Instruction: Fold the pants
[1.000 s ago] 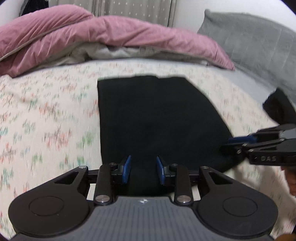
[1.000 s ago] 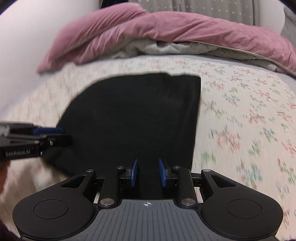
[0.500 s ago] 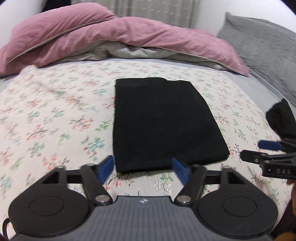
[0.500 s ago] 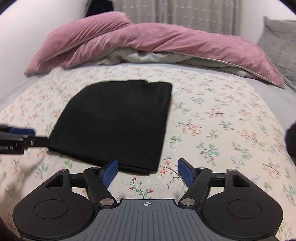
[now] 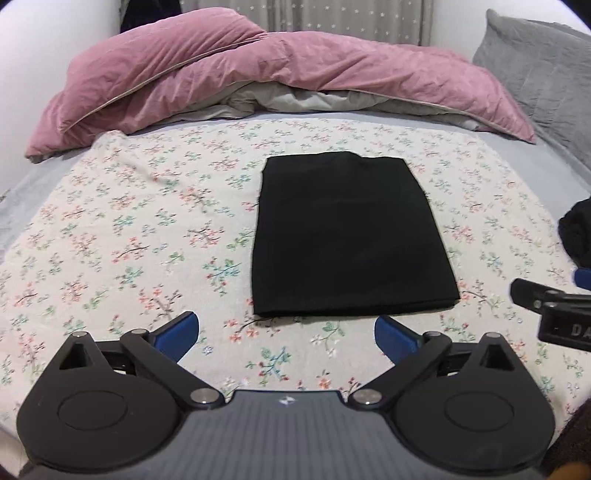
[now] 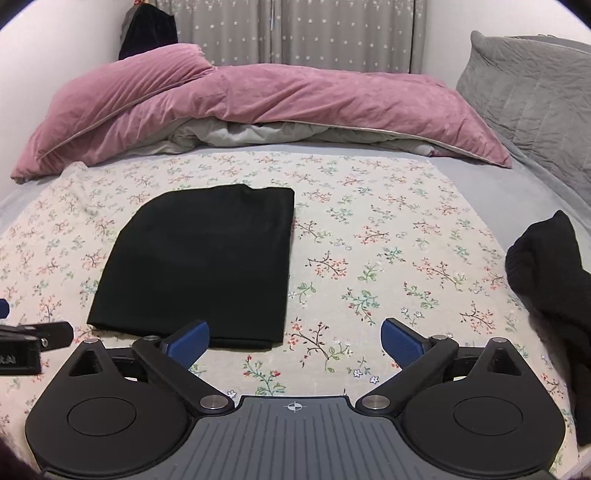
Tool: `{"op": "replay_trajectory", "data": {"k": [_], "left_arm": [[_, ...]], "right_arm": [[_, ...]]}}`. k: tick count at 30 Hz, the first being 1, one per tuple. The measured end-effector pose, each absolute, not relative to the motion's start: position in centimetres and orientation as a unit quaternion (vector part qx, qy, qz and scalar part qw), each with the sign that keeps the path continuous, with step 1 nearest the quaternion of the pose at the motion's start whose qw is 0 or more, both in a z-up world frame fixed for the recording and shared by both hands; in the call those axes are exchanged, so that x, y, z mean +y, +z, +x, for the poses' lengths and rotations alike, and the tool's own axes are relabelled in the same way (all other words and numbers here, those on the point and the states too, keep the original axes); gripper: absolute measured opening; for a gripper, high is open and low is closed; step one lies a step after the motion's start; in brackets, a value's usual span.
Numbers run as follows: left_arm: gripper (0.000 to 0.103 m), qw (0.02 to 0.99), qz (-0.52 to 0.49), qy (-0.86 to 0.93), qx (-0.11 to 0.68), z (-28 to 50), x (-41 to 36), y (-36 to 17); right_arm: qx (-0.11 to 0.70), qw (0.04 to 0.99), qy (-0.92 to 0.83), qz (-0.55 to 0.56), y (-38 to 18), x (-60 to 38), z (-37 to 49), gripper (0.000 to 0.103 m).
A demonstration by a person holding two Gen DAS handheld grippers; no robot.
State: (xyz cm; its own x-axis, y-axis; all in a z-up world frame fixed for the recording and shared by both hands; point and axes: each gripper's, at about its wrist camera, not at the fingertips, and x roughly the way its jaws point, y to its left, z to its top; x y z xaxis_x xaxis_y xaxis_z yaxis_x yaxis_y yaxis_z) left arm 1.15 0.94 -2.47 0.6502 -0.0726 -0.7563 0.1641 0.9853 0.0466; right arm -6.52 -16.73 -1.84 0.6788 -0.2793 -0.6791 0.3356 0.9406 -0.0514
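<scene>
The pants [image 5: 349, 234] lie folded into a flat black rectangle on the floral sheet [image 5: 129, 236], roughly in the middle of the bed, with no gripper touching them. Their edges look mostly straight; the far edge shows a slight bump near its middle. In the right wrist view the pants [image 6: 201, 264] sit left of centre, their near edge just beyond the left blue pad of that gripper.

The left gripper [image 5: 286, 330] hangs just short of the near edge of the pants, its blue pads spread wide apart and nothing between them. The right gripper [image 6: 294, 336] is likewise spread wide and empty, over bare sheet to the right of the pants. Each gripper shows at the side edge of the other's view, apart from the garment.

A pink duvet [image 5: 280, 70] is heaped along the far side of the bed, with grey bedding beneath it. A grey pillow [image 6: 532, 88] leans at the far right. A separate dark garment [image 6: 543, 269] lies crumpled at the right edge of the sheet, well apart from the pants. Star-patterned curtains [image 6: 295, 33] hang behind the bed.
</scene>
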Motion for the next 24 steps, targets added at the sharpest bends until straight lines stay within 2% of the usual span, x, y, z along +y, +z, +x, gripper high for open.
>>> {"op": "replay_trajectory", "data": {"k": [24], "left_arm": [[0.103,0.899,0.058,-0.069,0.429,0.7,0.9,-2.5]], "right_arm": [[0.383,0.91,-0.158,0.025,-1.9,-15.2,-6.5,0.101]]}}
